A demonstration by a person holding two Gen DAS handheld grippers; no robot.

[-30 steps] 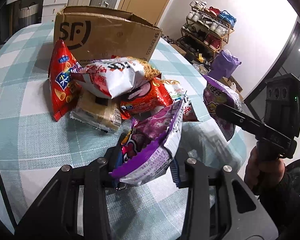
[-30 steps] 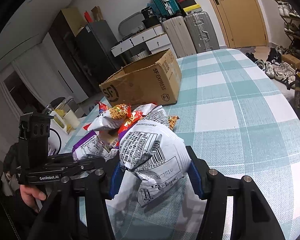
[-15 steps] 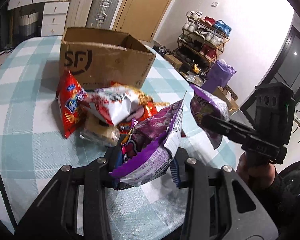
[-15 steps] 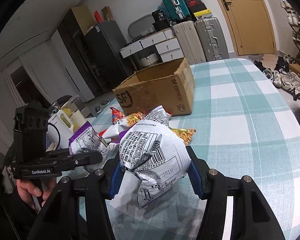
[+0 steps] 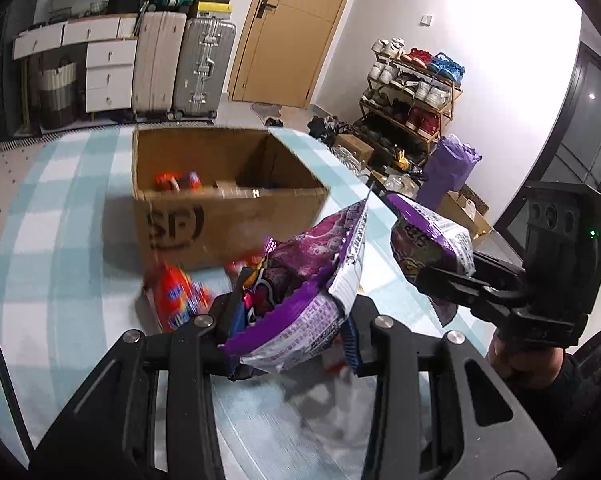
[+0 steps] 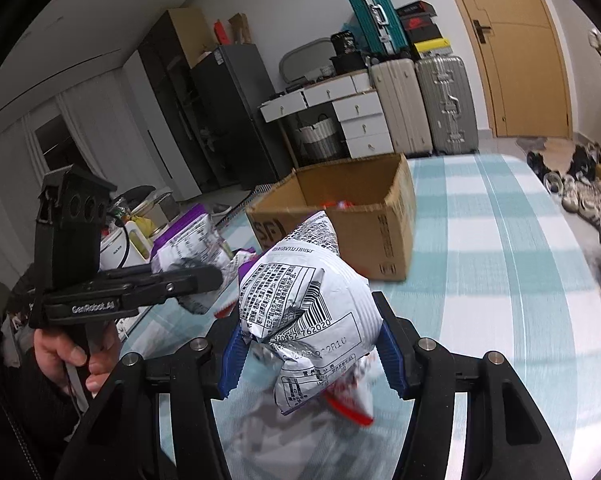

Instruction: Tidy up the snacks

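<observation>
My left gripper (image 5: 292, 332) is shut on a purple snack bag (image 5: 308, 276), held up above the table. That gripper (image 6: 204, 280) and its purple bag (image 6: 188, 244) also show at the left of the right wrist view. My right gripper (image 6: 310, 352) is shut on a puffy bag (image 6: 304, 300) whose white printed back with a barcode faces the camera. It (image 5: 432, 280) appears at the right of the left wrist view, where the bag (image 5: 432, 240) shows a purple front. An open cardboard box (image 5: 220, 216) stands beyond, with orange packs (image 5: 178, 181) inside. A red bag (image 5: 178, 300) lies in front of it.
The table wears a teal checked cloth (image 6: 500, 248); its right edge drops to a floor with shoes (image 6: 580, 196). Suitcases (image 5: 180, 64) and white drawers (image 5: 108, 76) stand behind. A shoe rack (image 5: 412, 92) is at the far right, and a white kettle (image 6: 114, 248) at the left.
Both grippers have risen with their bags still held. The snack pile has slid low in view and the inside of the box now shows.
</observation>
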